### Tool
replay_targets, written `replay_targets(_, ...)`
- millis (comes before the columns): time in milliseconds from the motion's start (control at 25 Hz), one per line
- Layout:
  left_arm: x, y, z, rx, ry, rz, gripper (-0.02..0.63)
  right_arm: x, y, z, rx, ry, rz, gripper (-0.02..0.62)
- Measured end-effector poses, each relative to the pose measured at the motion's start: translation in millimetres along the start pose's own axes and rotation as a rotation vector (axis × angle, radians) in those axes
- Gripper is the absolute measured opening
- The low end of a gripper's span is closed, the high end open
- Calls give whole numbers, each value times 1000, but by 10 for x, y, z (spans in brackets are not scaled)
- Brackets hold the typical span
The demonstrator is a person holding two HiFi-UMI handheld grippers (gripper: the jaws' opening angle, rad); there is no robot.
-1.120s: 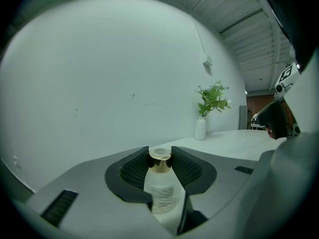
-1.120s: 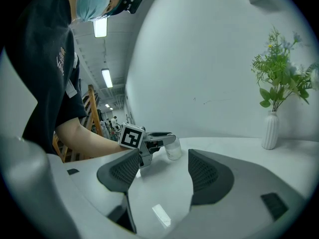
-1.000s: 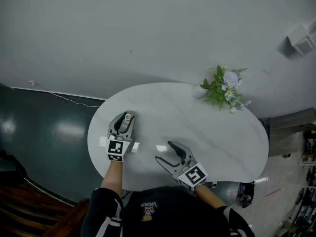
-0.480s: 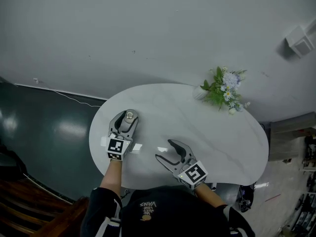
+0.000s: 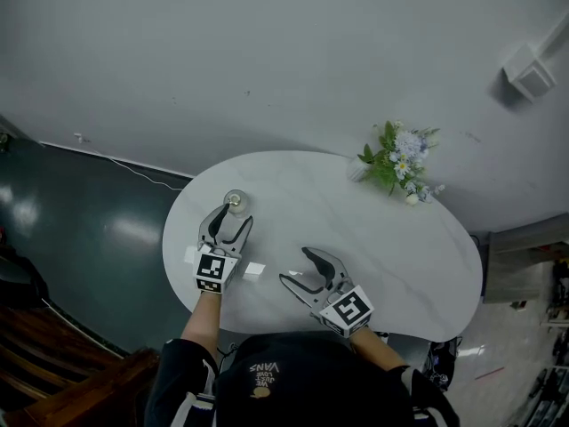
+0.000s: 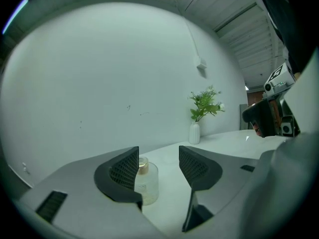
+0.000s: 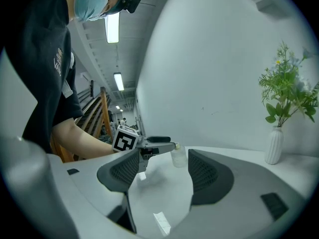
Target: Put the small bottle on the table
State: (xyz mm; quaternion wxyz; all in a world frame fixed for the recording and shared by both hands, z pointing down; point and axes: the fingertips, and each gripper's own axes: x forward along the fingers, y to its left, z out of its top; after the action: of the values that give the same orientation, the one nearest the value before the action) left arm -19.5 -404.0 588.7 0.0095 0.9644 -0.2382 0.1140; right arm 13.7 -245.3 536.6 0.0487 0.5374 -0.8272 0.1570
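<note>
Bottle (image 5: 235, 201): small, clear glass, round, gold cap, upright on glossy white table (image 5: 391, 247). Left gripper (image 5: 233, 218) just short of bottle, ribbed jaws just opened wide, holding nothing. Right gripper (image 5: 297, 269) well apart from bottle, agape, empty.

We find the small bottle (image 5: 235, 201) standing near the far left rim of the table (image 5: 418, 256). It is just ahead of the left tool (image 5: 233, 219), whose jaws have just been opening and stand wide with nothing pressed between them. A vase of flowers (image 5: 391, 163) blocks the far right edge, close to the wall (image 5: 267, 60). Between bottle and vase the tabletop is bare. A white slip (image 5: 253, 270) lies flat between the left tool and the right tool (image 5: 296, 267), which are well apart.
</note>
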Motion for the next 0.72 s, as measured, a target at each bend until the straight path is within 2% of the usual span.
replay_targets(600, -584, -624, 493, -10, -68, 113, 249, -433, 166, -12, -49, -2, 137, 273)
replay_targets(720, -764, -789, 573, -15, -85, 141, 222, -527, 222, -9, -58, -9, 169, 273)
